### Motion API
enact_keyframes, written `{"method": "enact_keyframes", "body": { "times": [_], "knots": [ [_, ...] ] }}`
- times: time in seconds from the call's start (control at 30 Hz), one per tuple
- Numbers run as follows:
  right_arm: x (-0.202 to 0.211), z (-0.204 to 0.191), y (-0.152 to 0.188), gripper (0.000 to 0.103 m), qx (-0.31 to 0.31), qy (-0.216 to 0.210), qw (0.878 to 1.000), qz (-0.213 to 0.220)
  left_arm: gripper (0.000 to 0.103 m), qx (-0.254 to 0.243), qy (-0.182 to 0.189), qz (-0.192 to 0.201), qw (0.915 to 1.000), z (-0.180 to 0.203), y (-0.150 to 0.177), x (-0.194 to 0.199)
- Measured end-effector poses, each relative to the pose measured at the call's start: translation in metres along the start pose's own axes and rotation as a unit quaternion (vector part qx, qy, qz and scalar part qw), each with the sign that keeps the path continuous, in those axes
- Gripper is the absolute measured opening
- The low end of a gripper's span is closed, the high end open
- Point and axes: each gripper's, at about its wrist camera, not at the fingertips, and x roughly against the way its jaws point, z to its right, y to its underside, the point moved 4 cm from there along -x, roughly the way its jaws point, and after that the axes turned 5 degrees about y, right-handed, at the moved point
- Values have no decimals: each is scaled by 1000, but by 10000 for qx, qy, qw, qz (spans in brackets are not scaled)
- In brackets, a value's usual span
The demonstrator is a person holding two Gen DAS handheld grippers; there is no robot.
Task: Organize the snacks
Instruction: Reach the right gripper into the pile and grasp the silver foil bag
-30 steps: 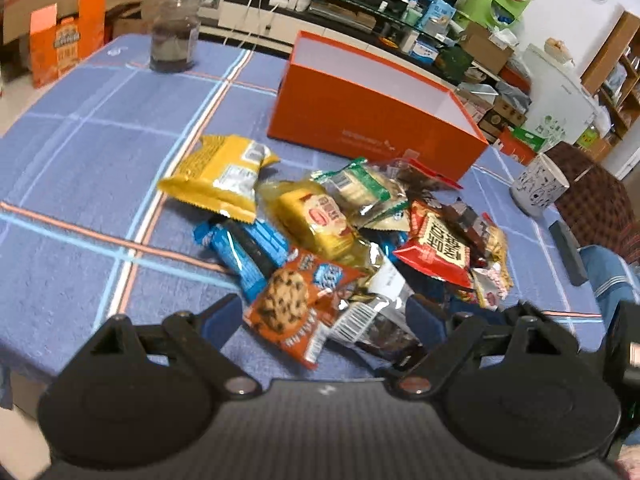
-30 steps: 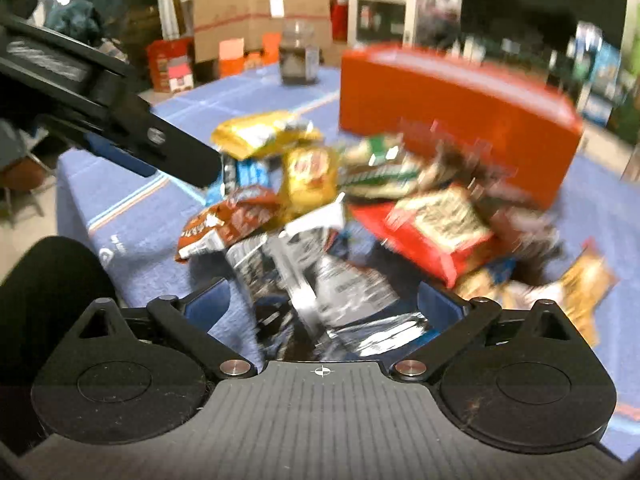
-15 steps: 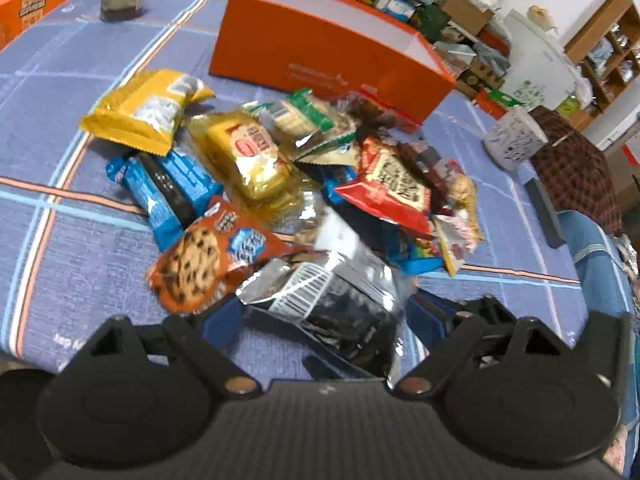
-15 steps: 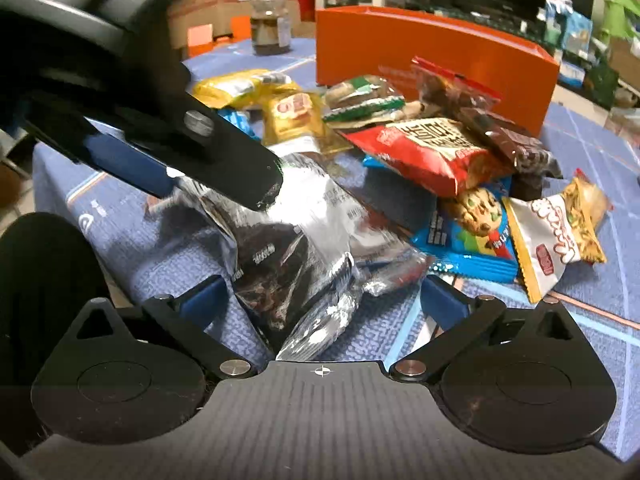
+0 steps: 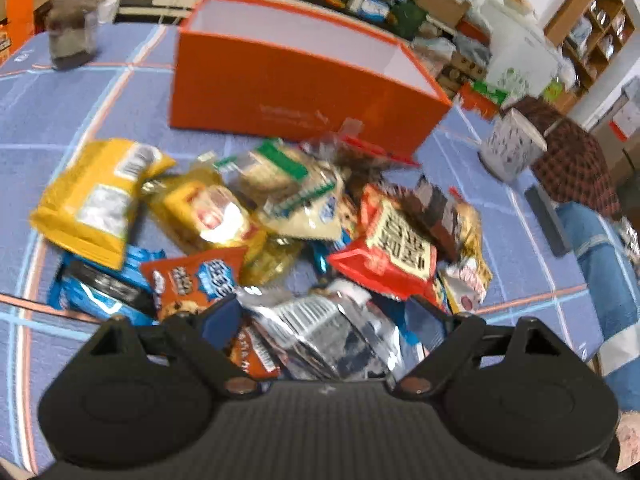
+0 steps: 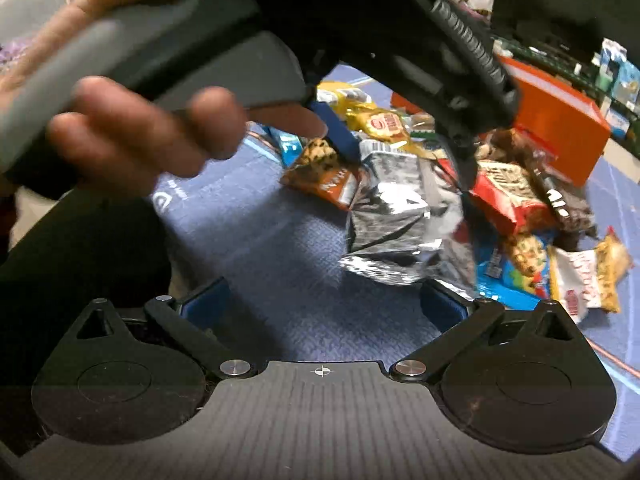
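A heap of snack packets lies on the blue checked tablecloth (image 5: 80,112) in front of an open orange box (image 5: 300,92). A yellow packet (image 5: 96,200), a red packet (image 5: 392,248) and a cookie packet (image 5: 192,280) show in the heap. My left gripper (image 5: 324,320) is open over the heap's near edge, with a crumpled silver packet (image 5: 328,332) lying between its blue fingers. In the right wrist view the left gripper (image 6: 400,152) straddles the silver packet (image 6: 392,208). My right gripper (image 6: 322,304) is open just short of that packet, only cloth between its fingers.
A glass jar (image 5: 72,36) stands at the table's far left, a patterned cup (image 5: 512,148) and a dark remote (image 5: 546,220) at the right. A person's hand (image 6: 140,140) on the left gripper's handle fills the upper right wrist view. Cluttered shelves lie beyond the table.
My left gripper has moved forward onto the heap, and the silver packet now lies between its fingers. In the right wrist view the hand and left gripper have come closer and cover more.
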Motion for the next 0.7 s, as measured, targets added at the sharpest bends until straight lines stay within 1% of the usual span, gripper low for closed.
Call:
{"method": "enact_keyframes", "body": {
  "times": [0.07, 0.13, 0.17, 0.23, 0.3, 0.37, 0.4, 0.47, 0.5, 0.57, 0.63, 0.7],
  "knots": [
    [14, 8, 1, 97, -216, 4, 9997, 109, 87, 73, -45, 134, 9999, -6, 1, 12],
    [18, 21, 0, 97, -395, 120, 9989, 204, 87, 126, -153, 203, 9996, -9, 5, 22],
    [16, 26, 0, 97, -477, 213, 9984, 218, 87, 167, -150, 210, 9995, -9, 7, 27],
    [3, 36, -2, 97, -605, 327, 9976, 97, 87, 279, -1, 240, 9993, -5, 12, 35],
    [-11, 40, -6, 96, -641, 287, 9975, 55, 87, 453, 187, 175, 9986, 0, 19, 36],
    [-24, 40, -10, 91, -652, 387, 9971, 13, 87, 528, 332, 108, 9980, 5, 24, 30],
    [-29, 42, -10, 88, -684, 357, 9970, 12, 87, 516, 272, 50, 9983, 7, 25, 24],
    [-39, 42, -10, 81, -790, 173, 9967, -25, 87, 518, 27, -59, 9986, 9, 24, 10],
    [-41, 40, -8, 80, -833, 112, 9964, -83, 87, 496, 12, -109, 9987, 9, 23, 4],
    [-42, 38, -5, 80, -896, 123, 9959, -71, 87, 461, -83, -243, 9986, 11, 24, -3],
    [-37, 33, -3, 79, -832, 135, 9964, -95, 85, 342, -107, -248, 9991, 14, 28, -1],
    [-31, 27, 2, 79, -866, 1, 9962, -98, 85, 294, -99, -226, 9993, 14, 30, 1]
  ]
}}
